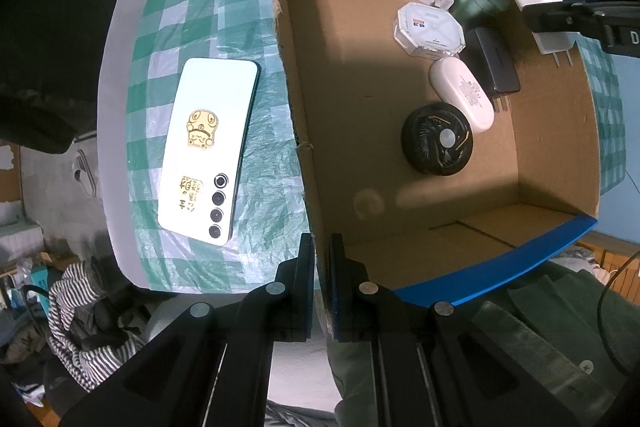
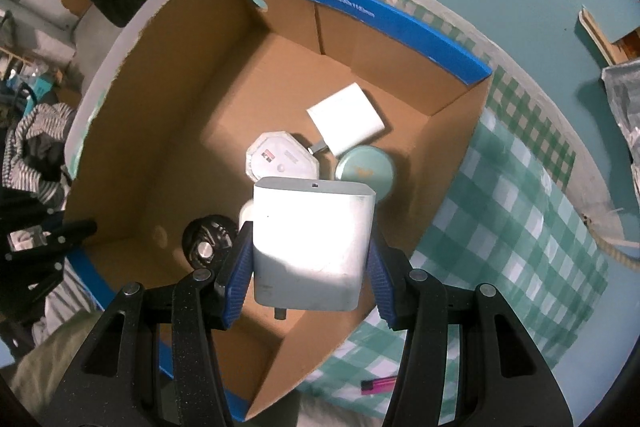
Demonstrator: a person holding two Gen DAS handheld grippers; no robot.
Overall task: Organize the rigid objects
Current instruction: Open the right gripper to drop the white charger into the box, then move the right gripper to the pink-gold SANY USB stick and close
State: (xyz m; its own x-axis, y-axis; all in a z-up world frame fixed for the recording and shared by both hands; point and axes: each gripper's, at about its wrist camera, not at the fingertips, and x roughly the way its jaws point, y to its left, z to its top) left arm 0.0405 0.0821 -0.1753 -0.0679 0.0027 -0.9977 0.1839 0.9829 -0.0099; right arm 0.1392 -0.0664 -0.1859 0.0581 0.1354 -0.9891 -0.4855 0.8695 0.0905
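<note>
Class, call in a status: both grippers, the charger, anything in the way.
Left gripper shut on box wall. Right gripper shut on white charger, above box. Items crowd the floor below.

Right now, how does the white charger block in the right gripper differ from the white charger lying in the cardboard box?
The held white charger block hangs above the cardboard box, clamped by the right gripper; the white boxed charger lies free on the floor near the far corner. The held block's prongs point toward the gripper; the boxed charger's stick out sideways toward the white octagonal case. Both are white, rounded plug blocks.
</note>
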